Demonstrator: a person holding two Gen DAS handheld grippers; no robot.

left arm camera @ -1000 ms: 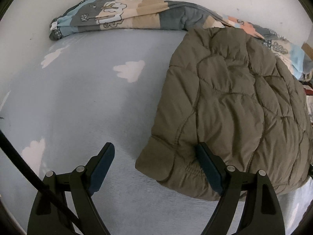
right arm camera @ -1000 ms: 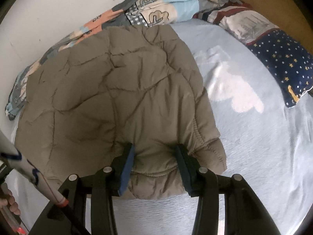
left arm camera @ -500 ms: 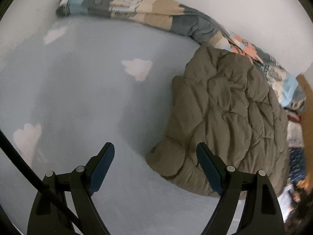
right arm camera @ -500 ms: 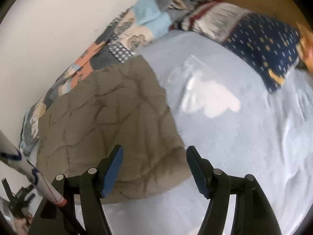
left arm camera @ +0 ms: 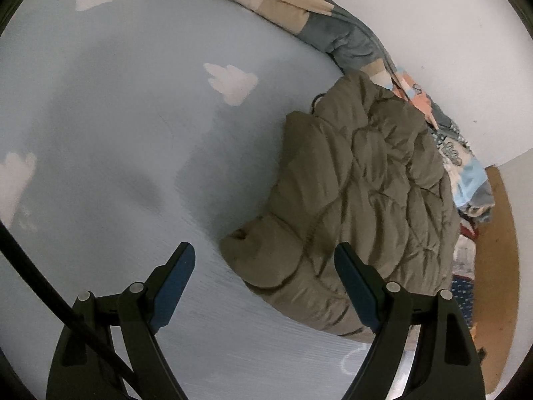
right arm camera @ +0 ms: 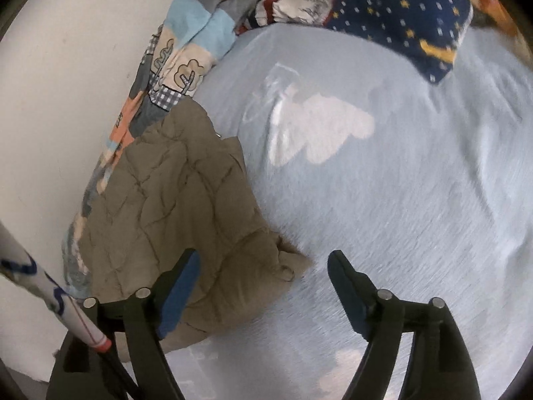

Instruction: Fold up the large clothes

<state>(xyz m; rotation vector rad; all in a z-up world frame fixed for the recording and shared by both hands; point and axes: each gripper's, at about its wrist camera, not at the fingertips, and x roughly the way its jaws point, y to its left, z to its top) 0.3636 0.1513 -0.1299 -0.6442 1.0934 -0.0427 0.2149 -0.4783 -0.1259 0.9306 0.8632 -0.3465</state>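
Note:
An olive quilted puffer jacket lies folded into a compact bundle on the light blue cloud-print bedsheet, against the wall side of the bed. It also shows in the right wrist view. My left gripper is open and empty, held above the jacket's near left corner without touching it. My right gripper is open and empty, with the jacket's near right corner below its left finger.
A patchwork cartoon-print quilt runs along the white wall behind the jacket. A navy star-print pillow and a striped one lie at the head. A wooden headboard is at the right.
The right gripper opened and let go of the jacket's edge. Both grippers pulled back and swung outward, so the jacket now sits farther off and to the side in each view.

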